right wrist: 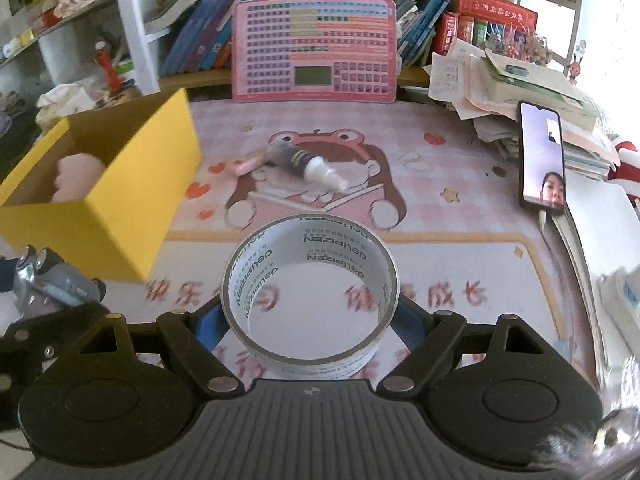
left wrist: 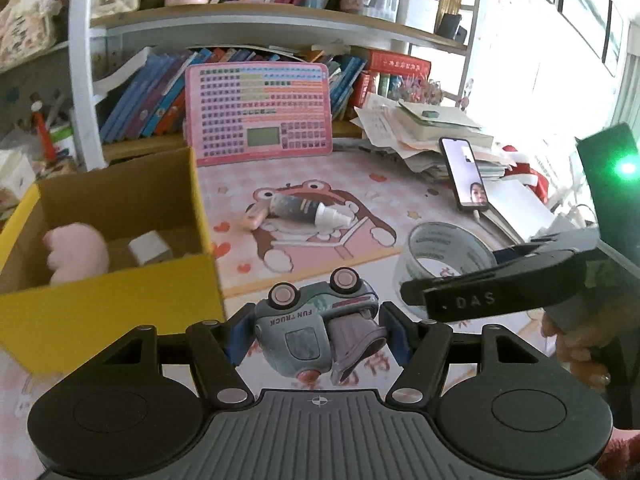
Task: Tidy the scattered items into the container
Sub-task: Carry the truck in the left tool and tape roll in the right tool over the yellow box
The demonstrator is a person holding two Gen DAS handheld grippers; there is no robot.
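Observation:
My left gripper [left wrist: 316, 338] is shut on a grey-blue toy truck [left wrist: 316, 320] that lies on its side, wheels up, just right of the yellow cardboard box [left wrist: 112, 308]. The box holds a pink plush [left wrist: 76, 252] and a small white block [left wrist: 150, 247]. My right gripper [right wrist: 310, 320] is shut on a clear tape roll [right wrist: 310, 292], held with its hole facing up; the roll also shows in the left wrist view [left wrist: 444, 256]. A dark spray bottle with a white cap [right wrist: 306, 162] and a pink stick [right wrist: 248, 165] lie on the pink mat [right wrist: 440, 240]. The truck also shows at the right wrist view's left edge [right wrist: 56, 280].
A pink keyboard toy [right wrist: 314, 50] leans against books at the back. A phone [right wrist: 542, 158] stands propped at the right by a paper stack [right wrist: 520, 92]. A shelf post [left wrist: 82, 80] rises behind the box.

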